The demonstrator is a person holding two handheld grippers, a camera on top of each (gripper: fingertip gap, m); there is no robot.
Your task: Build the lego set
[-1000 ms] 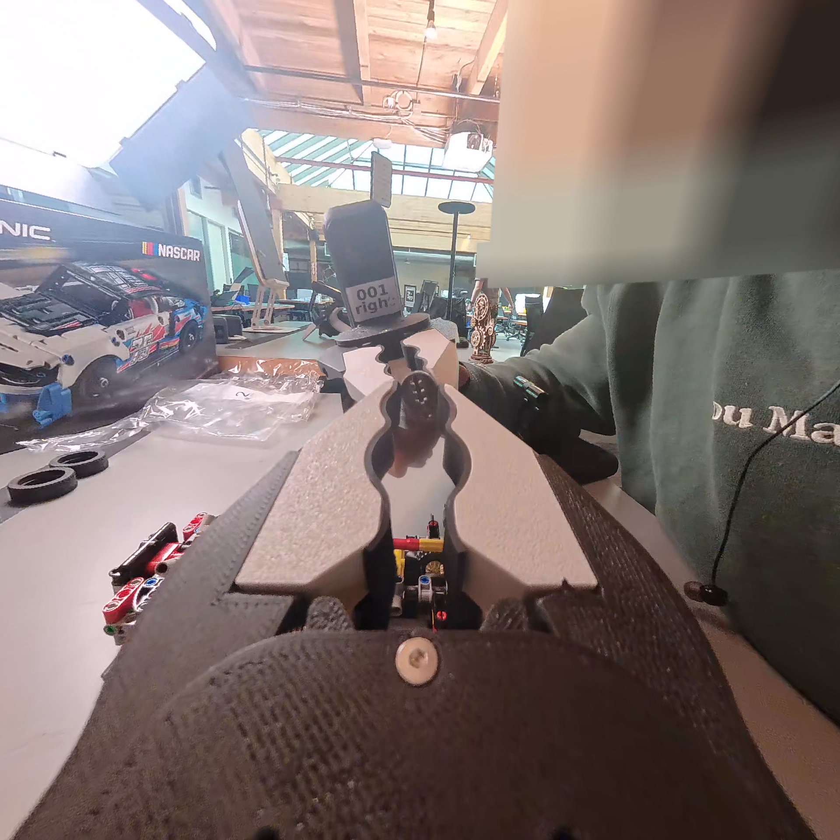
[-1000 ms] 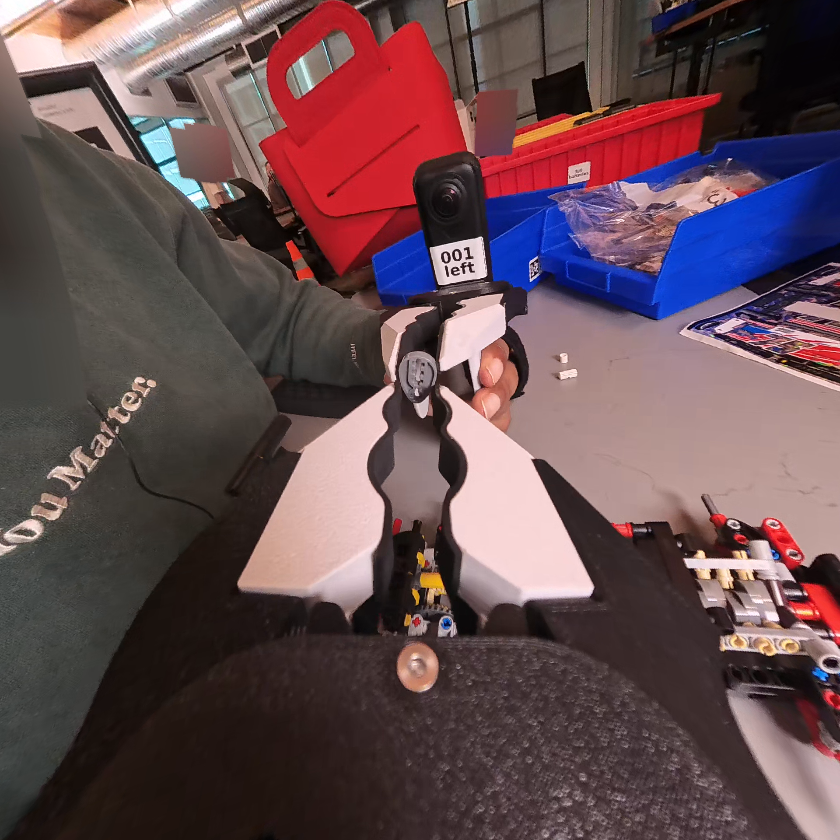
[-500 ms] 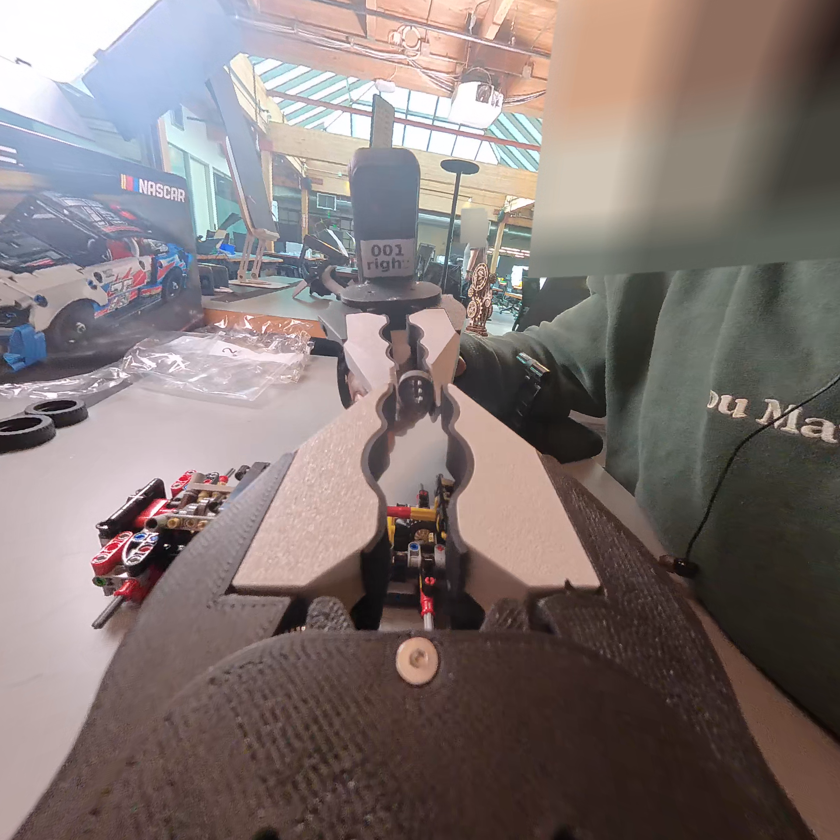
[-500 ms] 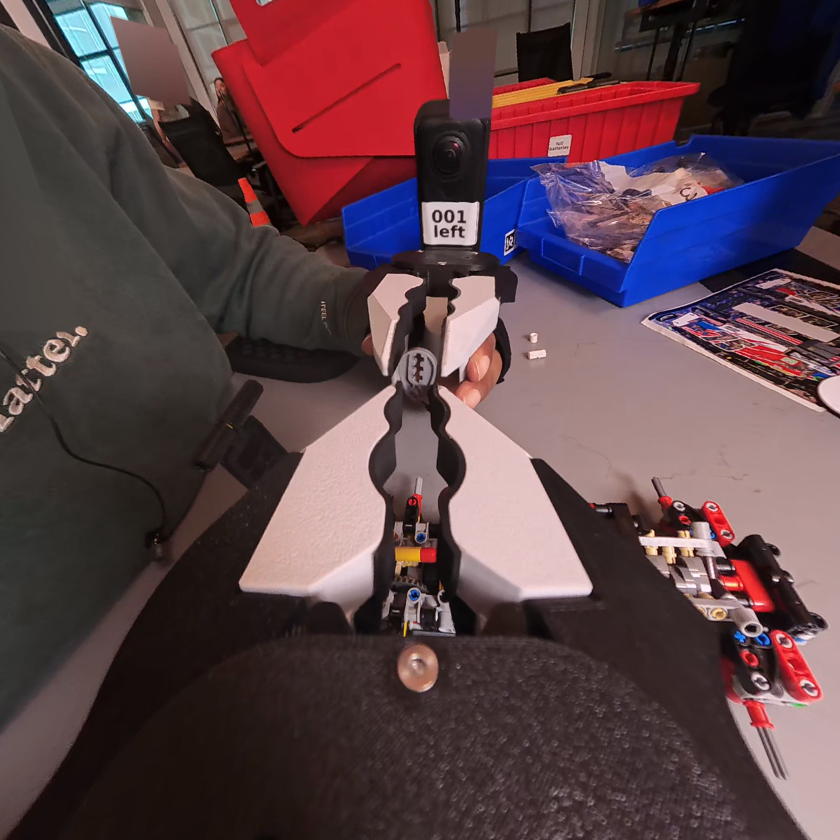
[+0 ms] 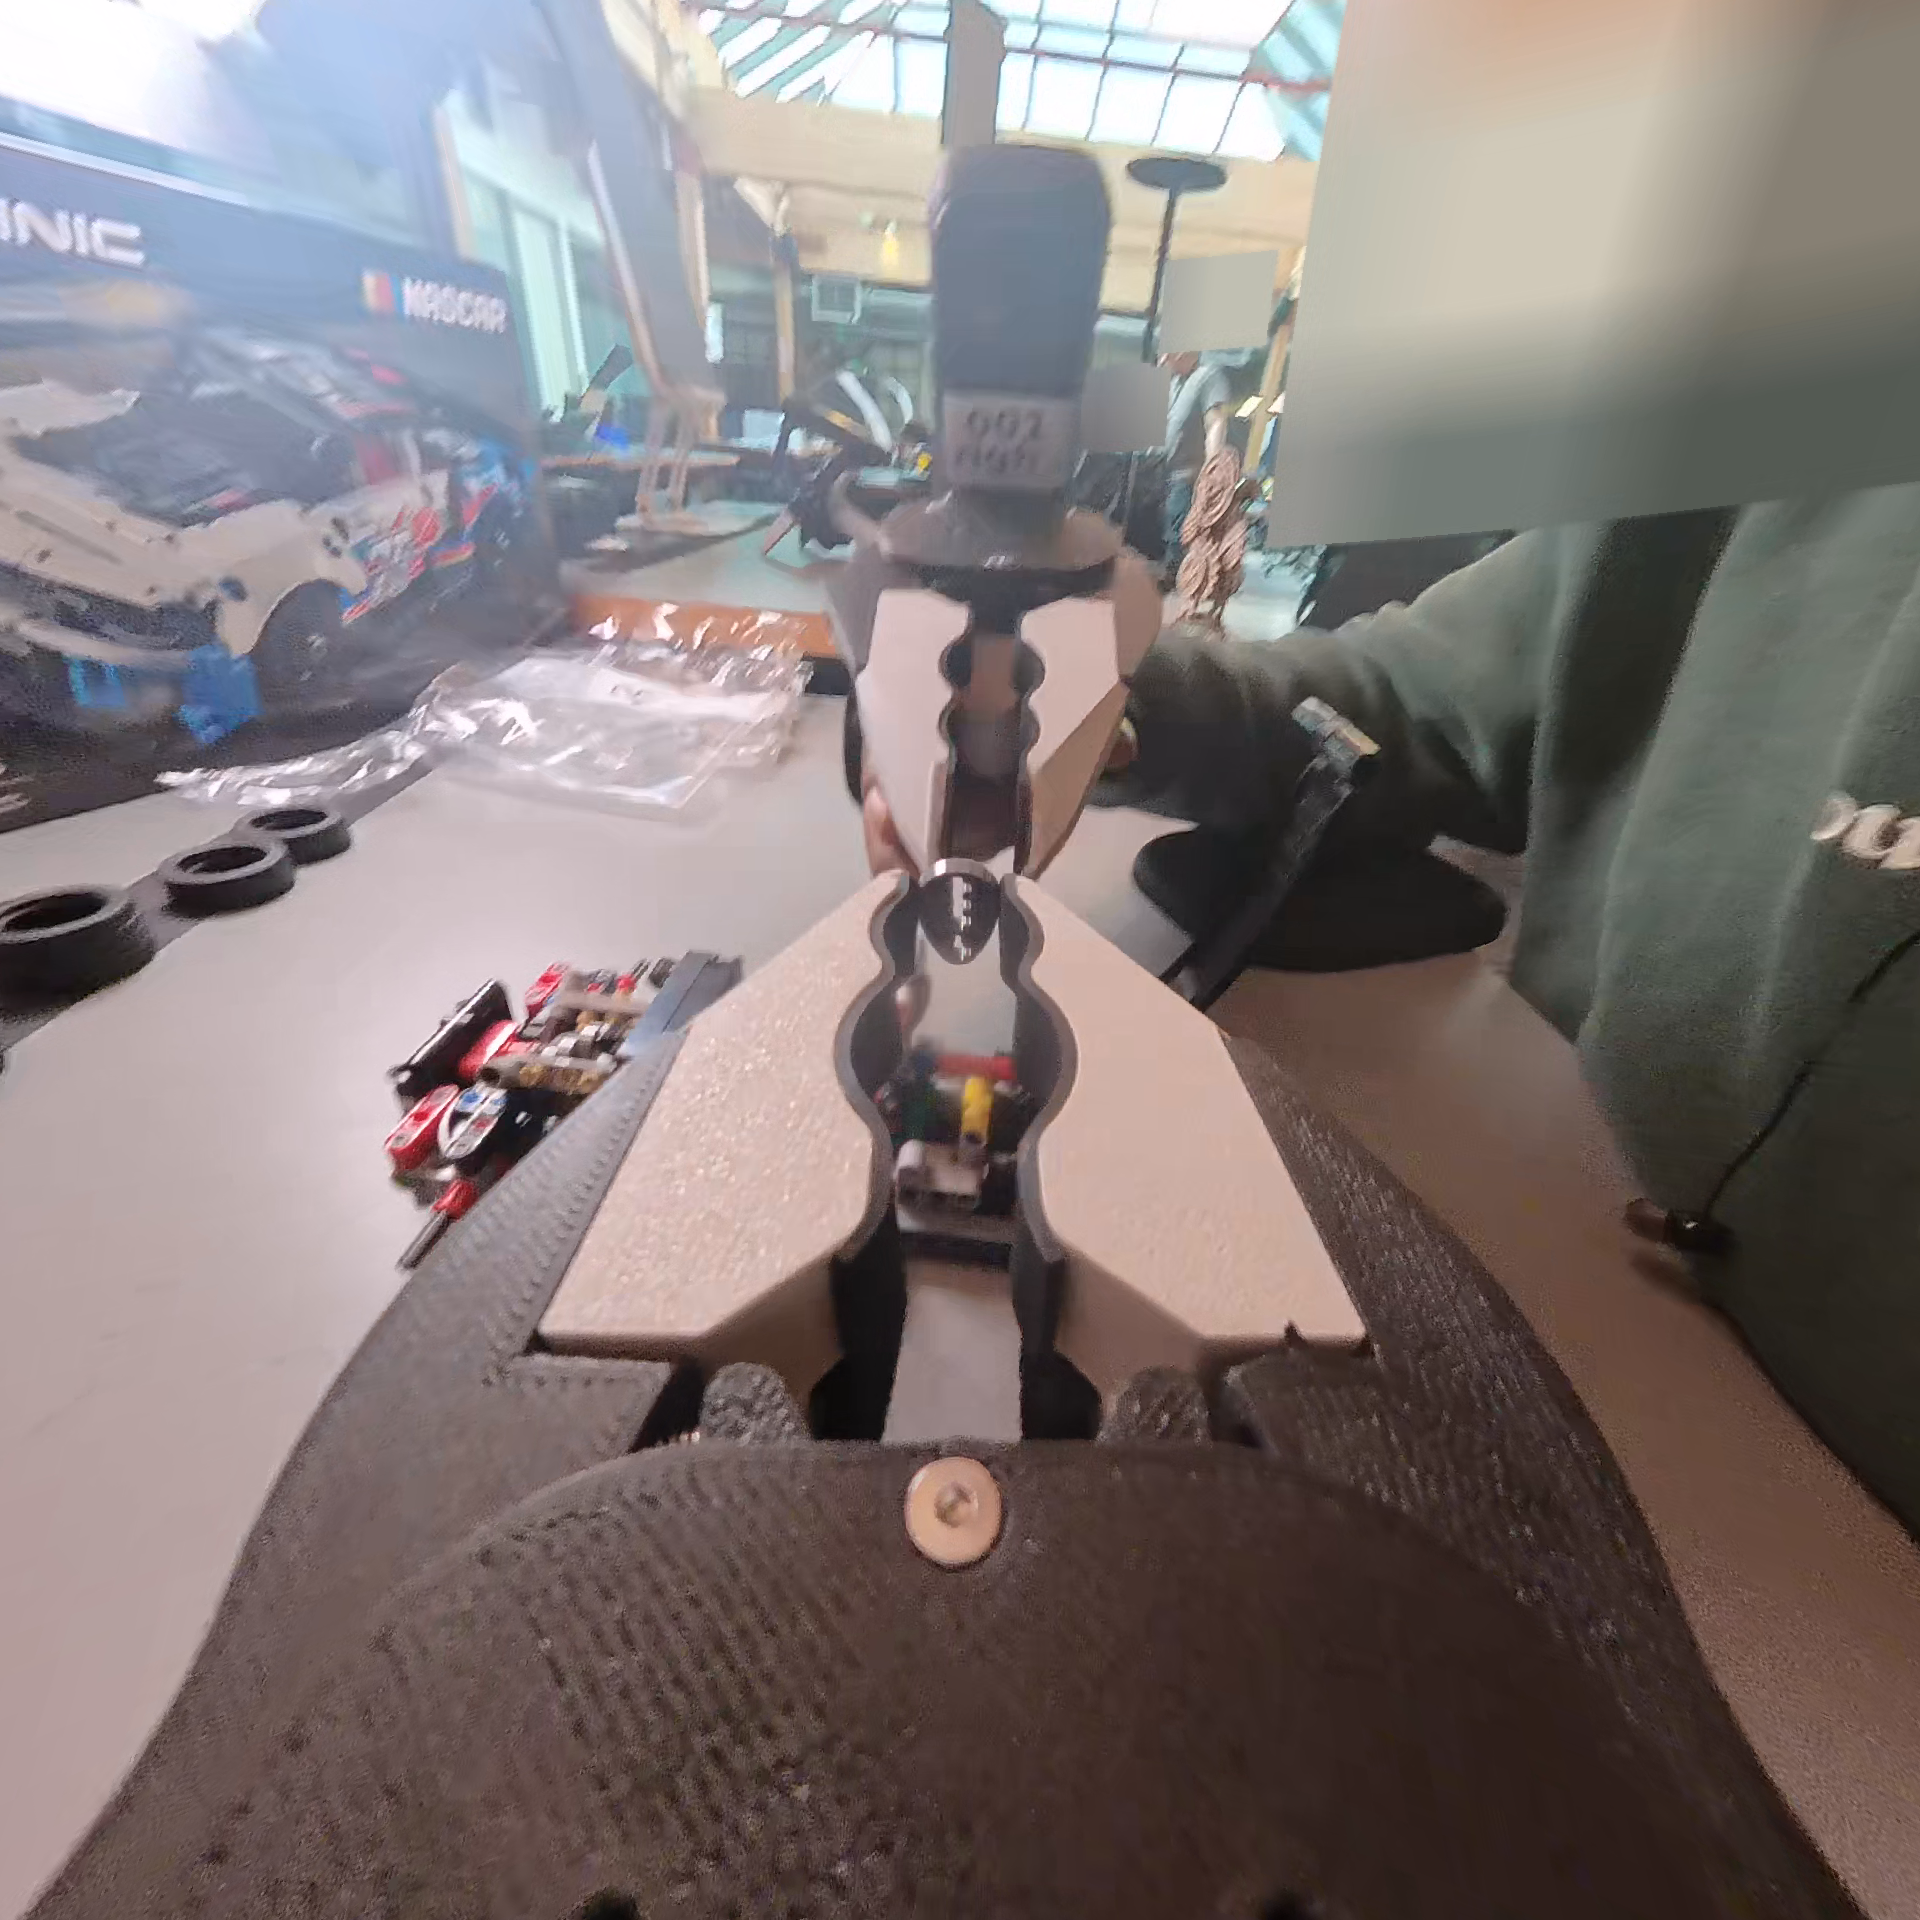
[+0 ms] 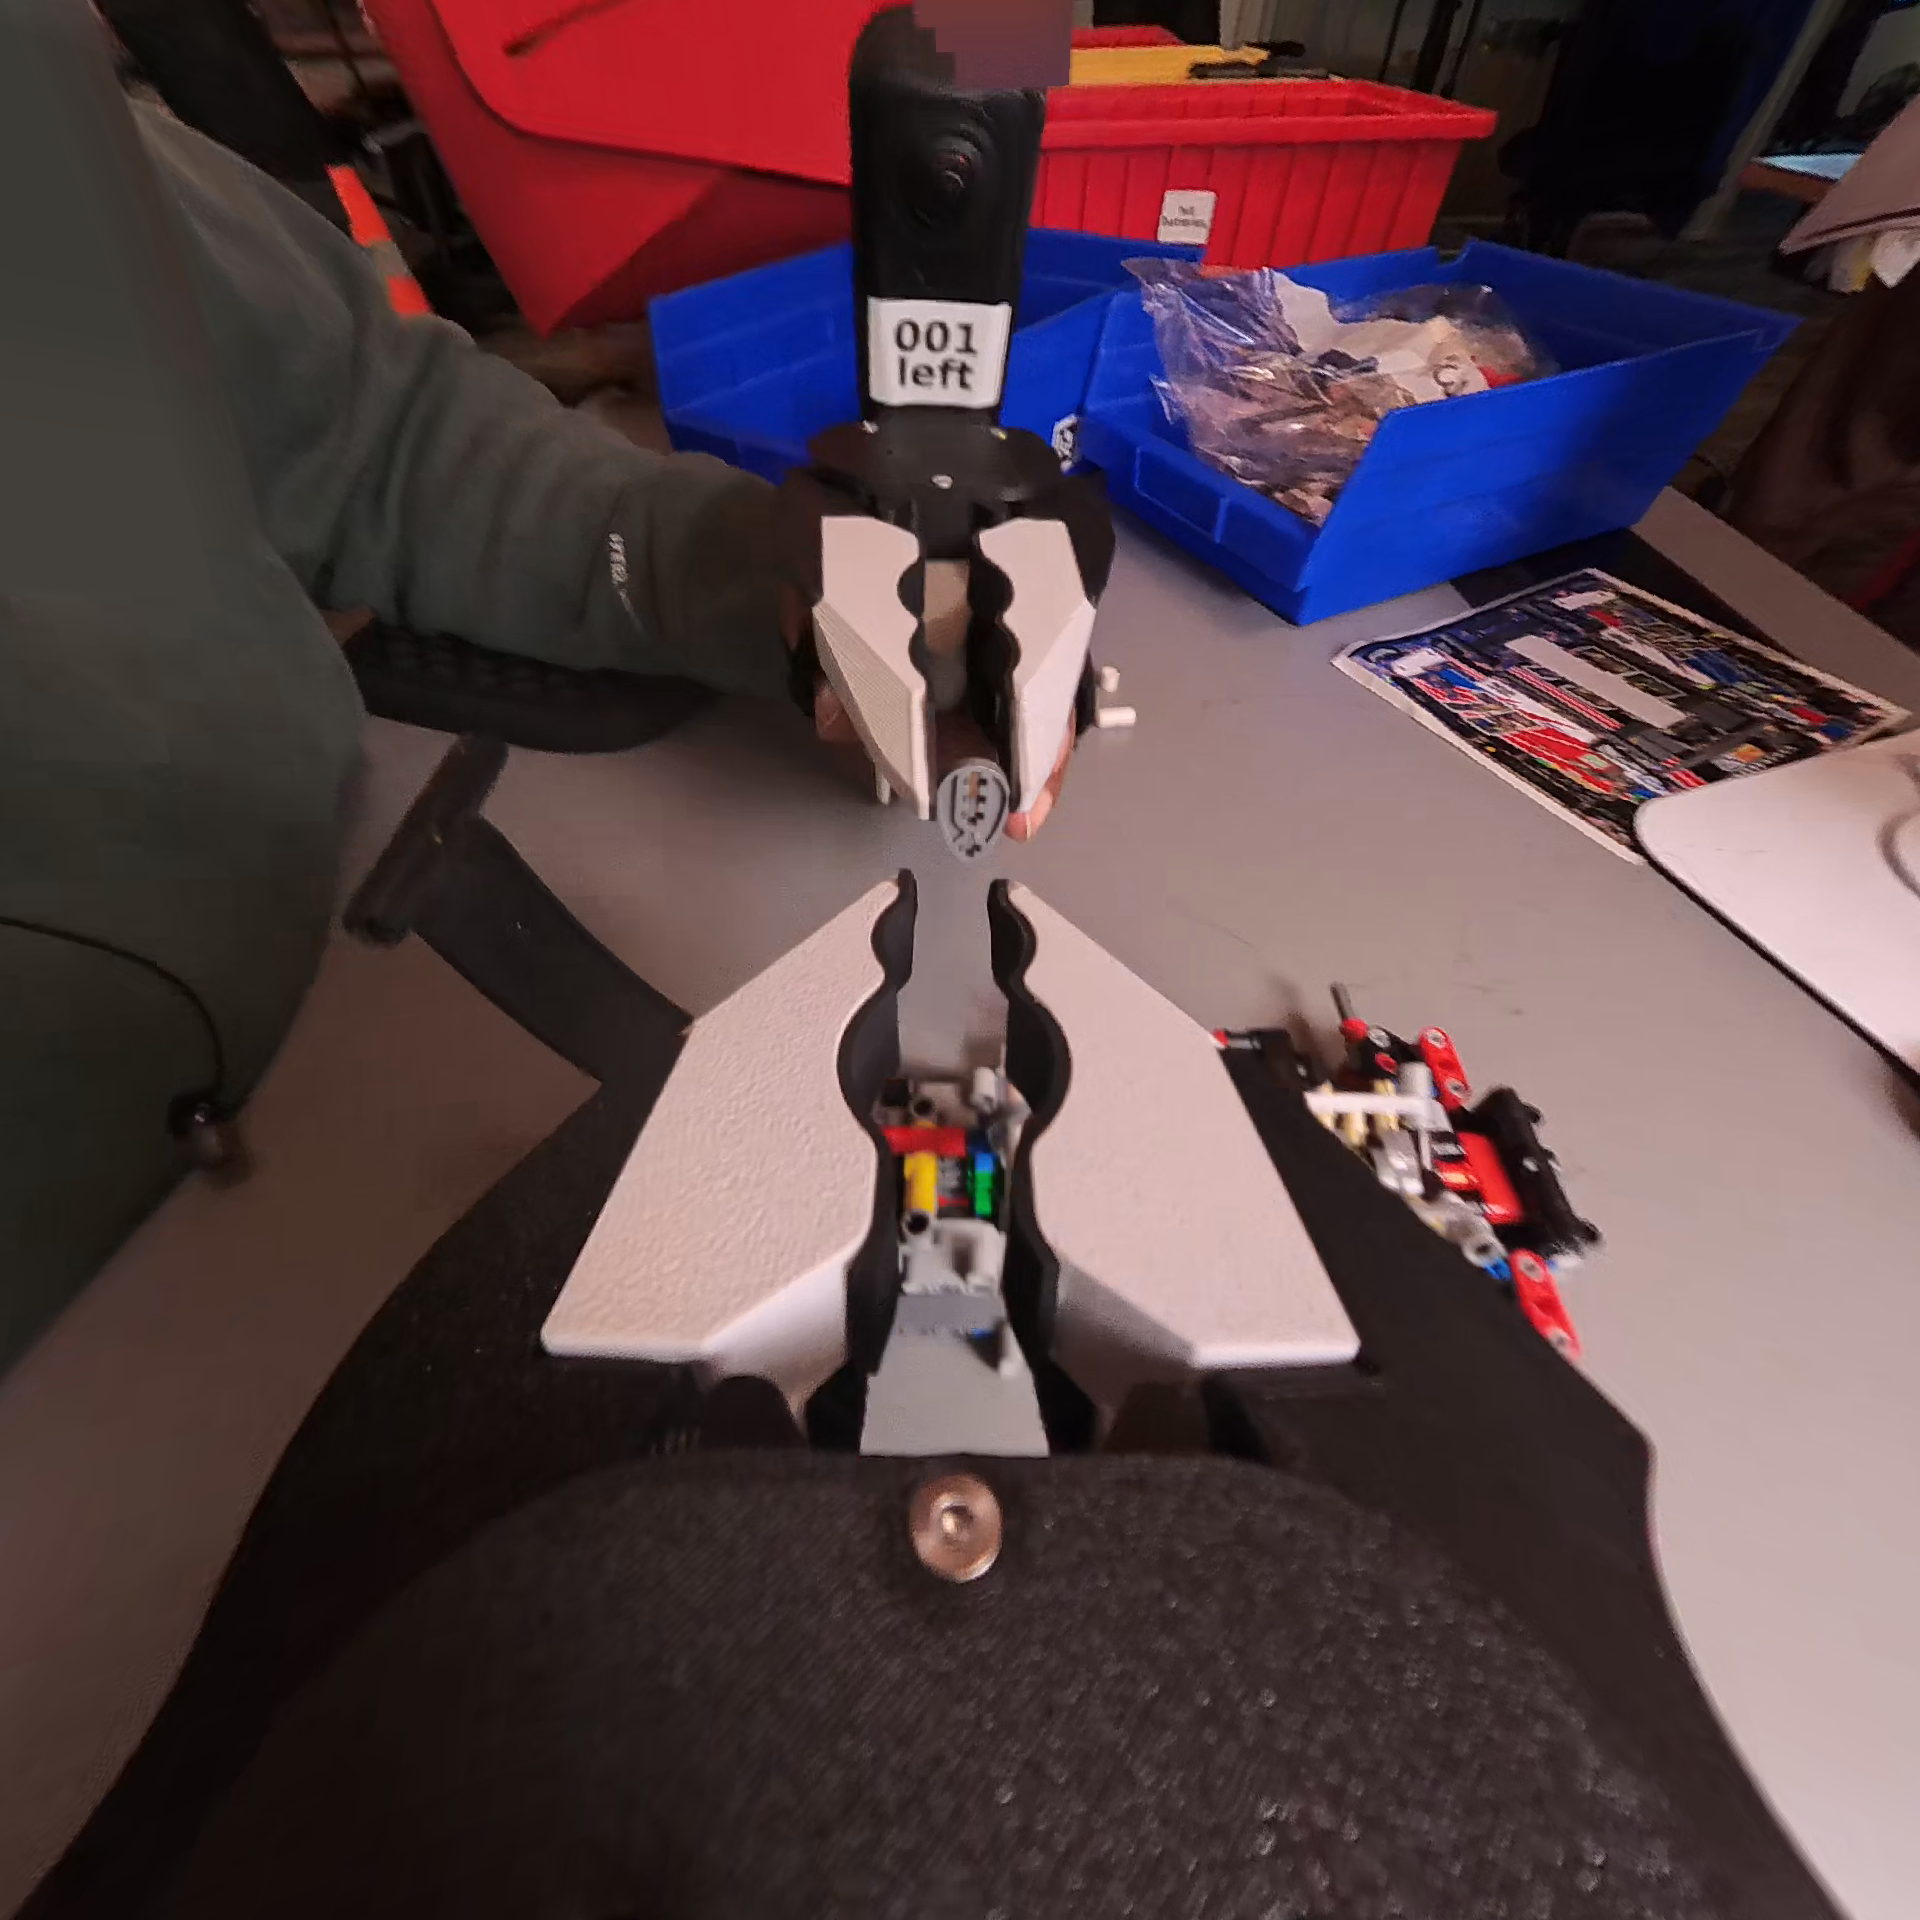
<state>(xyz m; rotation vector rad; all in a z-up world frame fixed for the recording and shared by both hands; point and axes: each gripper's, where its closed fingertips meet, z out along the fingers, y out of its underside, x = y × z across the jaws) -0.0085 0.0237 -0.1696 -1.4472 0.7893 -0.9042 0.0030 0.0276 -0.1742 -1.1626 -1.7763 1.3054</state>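
Grey oval piece (image 6: 968, 814), small, with a toothed slot down its face: we find it pinched at the very tips of the left gripper (image 5: 961, 883), held up above the grey table (image 6: 1299, 831), one finger on each flank and both pressing as far as the right wrist view lets us see. The right gripper (image 6: 951, 894) faces it from just in front, fingers a narrow way apart with only table showing between them, so it holds nothing. We judge the piece light and stiff, hard moulded plastic by its look, and likely slick on its rounded edge (a thin part like this could twist out of a loose pinch). The flat flanks seem the sound place to take hold, clear of the slotted face. Below both grippers, on the near table, lies a multicoloured brick assembly (image 6: 1455, 1153) of red, black and grey parts, untouched. Far right in the right wrist view stand blue bins (image 6: 1455, 457) and a printed sheet (image 6: 1621, 696). Far left in the left wrist view lie black tyres (image 5: 223, 873) and clear bags (image 5: 603, 717).
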